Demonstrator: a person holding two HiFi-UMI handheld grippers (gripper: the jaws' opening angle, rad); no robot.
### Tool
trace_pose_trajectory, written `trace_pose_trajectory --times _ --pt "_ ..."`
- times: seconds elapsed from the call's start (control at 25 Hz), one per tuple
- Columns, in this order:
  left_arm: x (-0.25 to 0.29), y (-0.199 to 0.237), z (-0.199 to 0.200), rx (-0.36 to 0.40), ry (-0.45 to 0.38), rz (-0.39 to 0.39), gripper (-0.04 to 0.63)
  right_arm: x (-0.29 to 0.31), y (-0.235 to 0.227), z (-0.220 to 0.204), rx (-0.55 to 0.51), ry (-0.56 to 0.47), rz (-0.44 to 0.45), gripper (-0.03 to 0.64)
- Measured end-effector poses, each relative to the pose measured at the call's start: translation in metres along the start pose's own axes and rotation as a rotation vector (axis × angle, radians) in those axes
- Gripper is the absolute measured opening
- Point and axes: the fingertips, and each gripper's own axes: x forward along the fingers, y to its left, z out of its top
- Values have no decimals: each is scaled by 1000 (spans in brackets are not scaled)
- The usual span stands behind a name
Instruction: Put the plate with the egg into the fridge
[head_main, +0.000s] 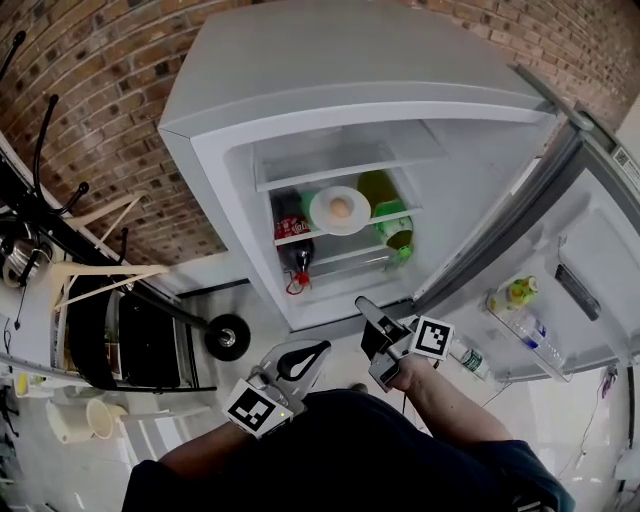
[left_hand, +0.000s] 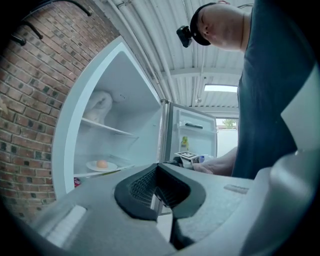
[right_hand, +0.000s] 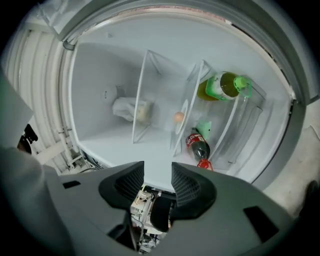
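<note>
Head view | brick wall (head_main: 120, 80) behind open fridge (head_main: 330, 60), plate (head_main: 322, 218) inside | left gripper (head_main: 303, 358) closed | right gripper (head_main: 372, 318) wide, empty

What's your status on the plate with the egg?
Left gripper shut, empty; right gripper open, empty. Plate with egg on fridge shelf. Door open, nothing in the way.

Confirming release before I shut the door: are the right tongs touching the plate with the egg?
Apart. Head view shows the right tongs outside the fridge, with a clear gap to the plate inside.
</note>
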Motion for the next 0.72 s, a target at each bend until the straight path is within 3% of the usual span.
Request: trace_pose_trajectory --times 0.28,0.56,0.72 --pt "3 -3 0 -25 0 -23 -2 -6 56 -41 -277 99 125 96" --pt "4 -4 -1 -32 4 -39 -2 -20 79 -50 -726 131 99 18" --pt "5 -4 -1 -33 5 -42 -2 -24 82 -65 -876 180 89 11"
